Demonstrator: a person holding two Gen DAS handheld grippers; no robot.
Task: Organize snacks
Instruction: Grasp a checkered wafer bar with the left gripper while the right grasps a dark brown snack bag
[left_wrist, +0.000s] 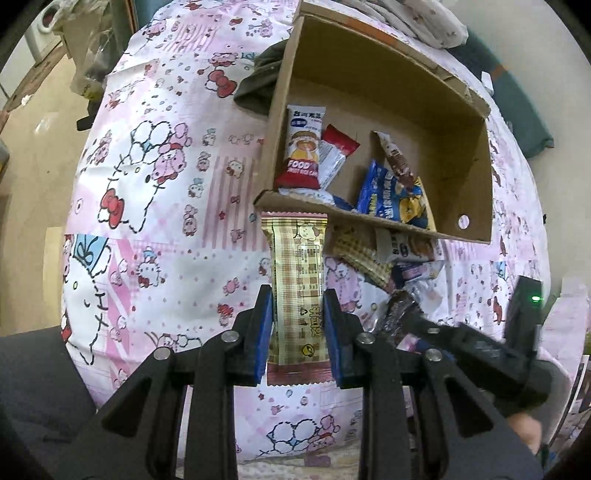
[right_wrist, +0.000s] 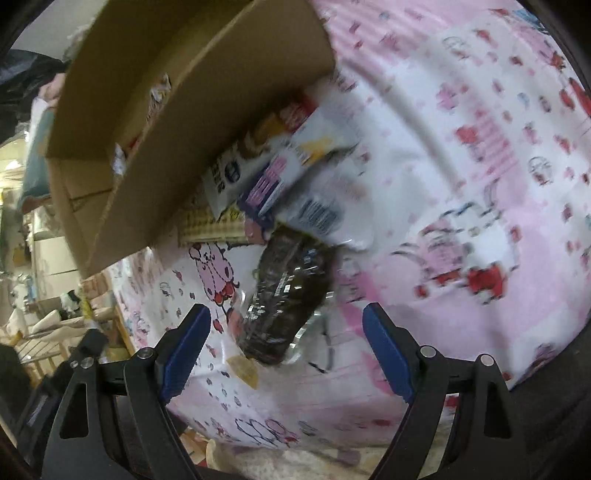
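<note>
My left gripper (left_wrist: 298, 314) is shut on a beige checked snack bar (left_wrist: 297, 266), held upright above the pink cartoon bedsheet (left_wrist: 155, 206), just in front of the cardboard box (left_wrist: 469, 173). Inside the box lie a red-and-white rice cake pack (left_wrist: 303, 147), a red sachet (left_wrist: 337, 155) and blue packs (left_wrist: 391, 195). My right gripper (right_wrist: 286, 325) is open, its blue pads (right_wrist: 186, 347) on either side of a dark brown wrapped snack (right_wrist: 288, 291) lying on the sheet. More packets (right_wrist: 280, 166) are piled against the box wall (right_wrist: 207, 122).
A dark green cloth (left_wrist: 258, 85) lies behind the box, folded bedding (left_wrist: 417, 18) beyond it. Loose snacks (left_wrist: 402, 258) lie under the box's front wall. The right gripper's body (left_wrist: 480, 350) shows at the lower right. Floor and furniture (right_wrist: 44, 288) lie off the bed's left edge.
</note>
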